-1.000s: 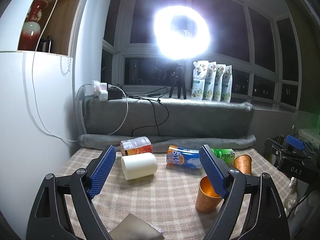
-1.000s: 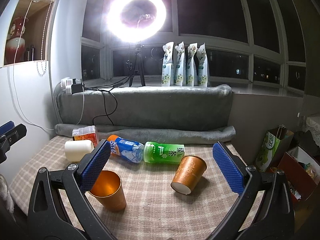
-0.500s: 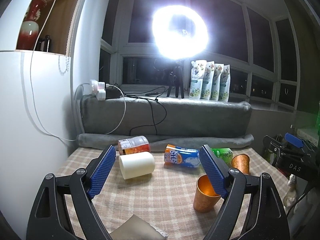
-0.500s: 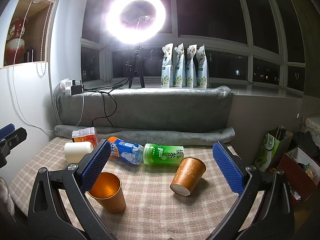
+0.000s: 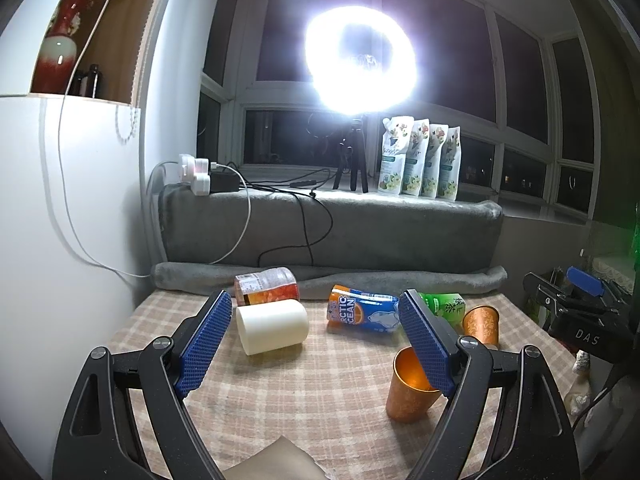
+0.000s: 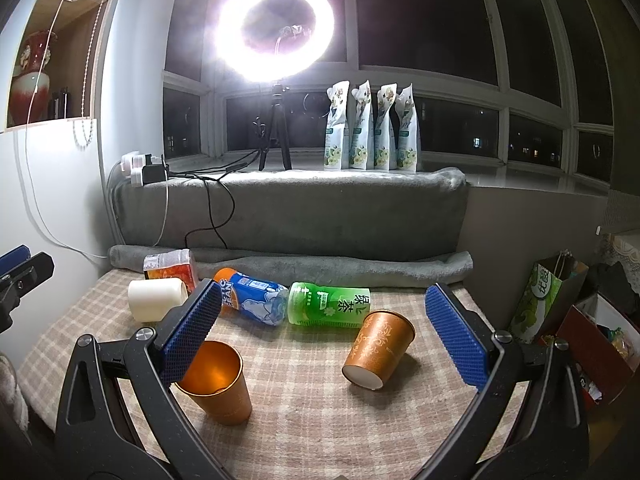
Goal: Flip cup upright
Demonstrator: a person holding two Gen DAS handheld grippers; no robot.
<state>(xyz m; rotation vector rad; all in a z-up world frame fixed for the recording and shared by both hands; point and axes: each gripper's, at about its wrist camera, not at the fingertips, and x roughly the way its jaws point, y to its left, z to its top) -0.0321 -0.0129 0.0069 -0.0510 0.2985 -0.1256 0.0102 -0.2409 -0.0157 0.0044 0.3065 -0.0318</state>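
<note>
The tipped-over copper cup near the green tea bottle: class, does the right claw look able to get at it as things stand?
Probably yes. The right claw is open, and the tipped copper cup lies on its side ahead between the fingers, with bare tablecloth before it. The green tea bottle lies close behind its rim, so little room there.

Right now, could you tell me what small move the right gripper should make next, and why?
Probably ease the right gripper forward and down around the tipped copper cup: it lies on its side on the checked cloth, and the gripper is open and not touching it.
</note>
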